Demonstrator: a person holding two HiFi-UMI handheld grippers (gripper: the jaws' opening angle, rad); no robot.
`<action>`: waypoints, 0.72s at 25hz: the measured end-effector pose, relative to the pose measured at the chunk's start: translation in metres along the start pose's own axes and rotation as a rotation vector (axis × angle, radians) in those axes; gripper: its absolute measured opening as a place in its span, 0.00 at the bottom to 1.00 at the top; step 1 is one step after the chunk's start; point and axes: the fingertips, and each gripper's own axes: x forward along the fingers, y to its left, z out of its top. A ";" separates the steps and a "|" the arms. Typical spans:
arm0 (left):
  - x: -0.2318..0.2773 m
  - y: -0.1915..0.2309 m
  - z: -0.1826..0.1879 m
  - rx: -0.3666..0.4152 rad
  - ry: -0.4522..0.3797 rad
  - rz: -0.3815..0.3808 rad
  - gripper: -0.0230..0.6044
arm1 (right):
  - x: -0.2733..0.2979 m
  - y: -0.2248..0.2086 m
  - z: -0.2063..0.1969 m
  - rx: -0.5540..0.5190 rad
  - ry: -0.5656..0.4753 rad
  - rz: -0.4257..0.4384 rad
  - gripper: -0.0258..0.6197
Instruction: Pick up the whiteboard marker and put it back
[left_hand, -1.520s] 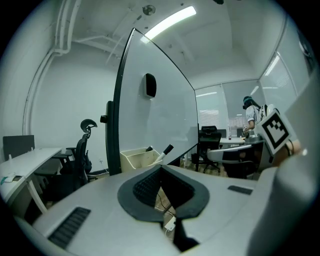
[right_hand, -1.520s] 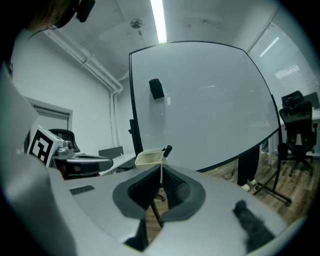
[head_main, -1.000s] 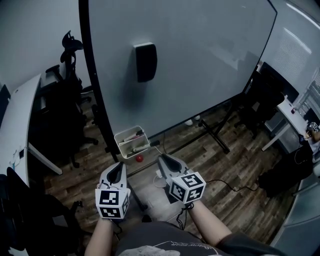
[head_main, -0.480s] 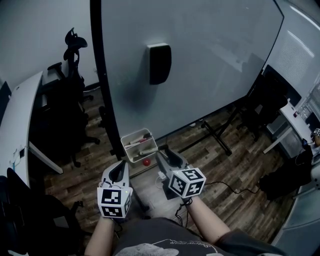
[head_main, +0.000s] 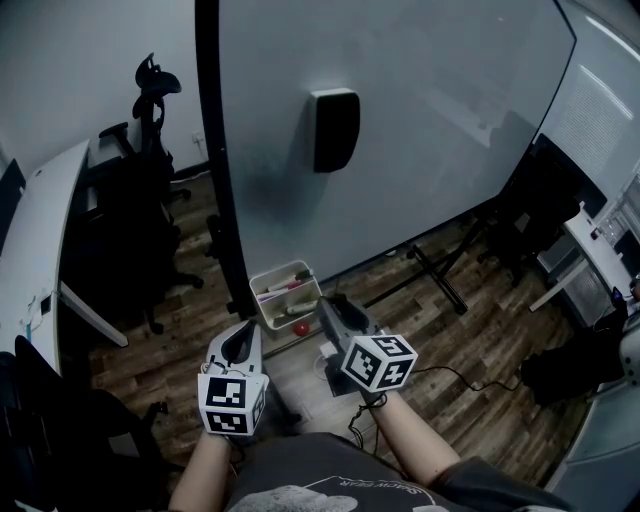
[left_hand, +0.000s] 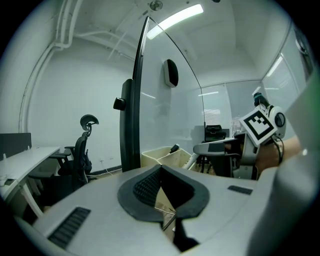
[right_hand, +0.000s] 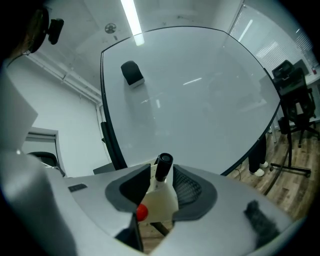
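Note:
A cream tray (head_main: 262, 308) with several markers hangs at the foot of the whiteboard (head_main: 420, 120). My right gripper (head_main: 327, 306) is at the tray's right end. In the right gripper view a black-capped whiteboard marker (right_hand: 163, 166) stands up out of the tray (right_hand: 162, 200) between the right gripper's (right_hand: 161, 185) parted jaws, and the pads do not press on it. A red round thing (right_hand: 142, 212) shows at the tray's near side. My left gripper (head_main: 243, 338) hovers left of the tray, jaws together and empty. The tray (left_hand: 159, 156) also shows in the left gripper view, beyond the left gripper (left_hand: 160, 170).
A black eraser (head_main: 335, 130) sticks to the whiteboard. The board's black frame post (head_main: 225, 180) and stand legs (head_main: 435, 275) rest on the wood floor. Black office chairs (head_main: 150, 200) and a white desk (head_main: 40, 230) stand at the left. A cable (head_main: 450, 372) lies at the right.
The tray and board have come closer, and both grippers have edged forward. The right gripper now sits against the tray's right end.

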 end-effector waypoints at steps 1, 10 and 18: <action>0.001 0.000 0.000 0.001 0.000 -0.001 0.06 | 0.000 0.000 0.000 -0.005 0.000 0.000 0.27; 0.005 -0.001 -0.003 0.002 0.006 -0.004 0.06 | 0.000 0.009 0.007 -0.042 -0.034 0.044 0.17; 0.002 -0.007 0.001 0.003 0.002 0.007 0.06 | -0.009 0.019 0.022 -0.088 -0.077 0.080 0.16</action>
